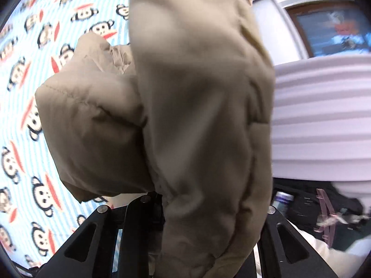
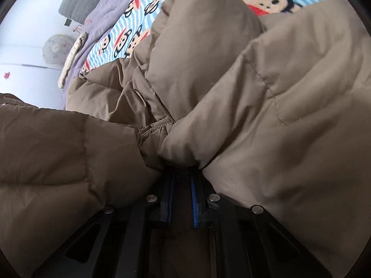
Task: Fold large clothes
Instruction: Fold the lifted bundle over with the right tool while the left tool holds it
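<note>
The left gripper [image 1: 160, 199] has its jaws pinching a fold of the tan puffer jacket [image 1: 185, 106] — the cloth hangs lengthwise away from the camera, above the monkey-print bedsheet [image 1: 20, 74]. The right gripper [image 2: 182, 173] has its jaws pressed nearly together on bunched jacket fabric — the rest lies heaped on the bed.
</note>
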Motion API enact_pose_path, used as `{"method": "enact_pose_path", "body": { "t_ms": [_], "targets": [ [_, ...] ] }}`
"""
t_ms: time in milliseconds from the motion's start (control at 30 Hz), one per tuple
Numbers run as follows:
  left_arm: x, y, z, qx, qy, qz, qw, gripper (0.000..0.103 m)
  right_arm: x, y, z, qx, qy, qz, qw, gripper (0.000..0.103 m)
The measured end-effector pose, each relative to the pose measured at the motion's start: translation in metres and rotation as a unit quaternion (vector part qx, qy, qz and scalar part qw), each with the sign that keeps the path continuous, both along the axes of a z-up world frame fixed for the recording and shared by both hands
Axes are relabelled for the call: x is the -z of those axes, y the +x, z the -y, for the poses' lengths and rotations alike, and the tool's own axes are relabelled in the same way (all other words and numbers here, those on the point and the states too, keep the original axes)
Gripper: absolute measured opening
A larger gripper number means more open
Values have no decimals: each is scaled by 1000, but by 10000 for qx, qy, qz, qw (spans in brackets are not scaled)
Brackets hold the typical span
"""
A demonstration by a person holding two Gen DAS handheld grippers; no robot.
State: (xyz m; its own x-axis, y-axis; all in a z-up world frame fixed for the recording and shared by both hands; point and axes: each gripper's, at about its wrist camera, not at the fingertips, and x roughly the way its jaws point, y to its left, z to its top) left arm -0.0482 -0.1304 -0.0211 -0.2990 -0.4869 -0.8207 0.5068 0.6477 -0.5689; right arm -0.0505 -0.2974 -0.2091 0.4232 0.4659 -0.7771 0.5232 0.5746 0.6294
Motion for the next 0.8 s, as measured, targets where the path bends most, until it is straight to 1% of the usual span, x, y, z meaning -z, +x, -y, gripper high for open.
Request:
{"method": "enact_pose_path", "body": {
  "t_ms": [67, 133, 167, 233, 267, 300, 333, 367, 400, 433, 467, 600, 633, 667, 700, 733, 800],
  "targets": [
    [-9, -12, 14, 115, 267, 365, 9989, 25, 2, -2, 7, 35, 290, 2, 9996, 13],
    [-12, -25, 27, 199, 409, 552, 9974, 25, -2, -7, 15, 87, 483, -74, 9988, 13],
    [-12, -30, 33, 279, 474, 591, 9967, 25, -9, -13, 22, 170, 537, -55, 9984, 13],
    [-9, -37, 44, 404, 637, 640, 9951, 25, -28, -31, 39, 277, 544, 174, 9980, 14],
    [-8, -41, 48, 476, 704, 671, 9941, 26, -41, -45, 49, 326, 445, 285, 9981, 16],
    [-7, -46, 52, 548, 747, 690, 9933, 32, -52, -60, 59, 398, 329, 357, 9980, 20],
    [-6, -48, 53, 605, 741, 677, 9931, 36, -62, -76, 69, 504, 207, 423, 9976, 41],
    [-5, -49, 61, 672, 681, 626, 9934, 49, -71, -96, 79, 652, 82, 499, 9966, 64],
    [-3, -53, 68, 752, 564, 535, 9941, 62, -79, -117, 89, 807, -23, 554, 9952, 69],
    [11, -45, 89, 806, 448, 455, 9947, 66, -84, -136, 95, 928, -98, 549, 9941, 70],
    [18, -45, 100, 876, 342, 377, 9949, 70, -87, -153, 100, 1023, -163, 512, 9933, 70],
    [43, -49, 141, 1272, -2, 37, 9919, 70, -94, -222, 107, 1260, -581, 231, 9901, 70],
    [52, -47, 147, 1265, -41, -112, 9919, 70, -96, -238, 109, 1279, -680, 171, 9893, 70],
    [61, -46, 156, 1244, -98, -289, 9918, 80, -98, -251, 106, 1301, -763, 131, 9885, 70],
    [68, -45, 161, 1184, -154, -449, 9918, 84, -100, -266, 104, 1340, -798, 138, 9877, 70],
    [74, -43, 167, 1088, -182, -572, 9923, 84, -103, -276, 100, 1384, -781, 189, 9871, 70],
    [80, -42, 181, 1028, -164, -732, 9919, 84, -110, -296, 92, 1442, -639, 436, 9865, 70]
  ]
}}
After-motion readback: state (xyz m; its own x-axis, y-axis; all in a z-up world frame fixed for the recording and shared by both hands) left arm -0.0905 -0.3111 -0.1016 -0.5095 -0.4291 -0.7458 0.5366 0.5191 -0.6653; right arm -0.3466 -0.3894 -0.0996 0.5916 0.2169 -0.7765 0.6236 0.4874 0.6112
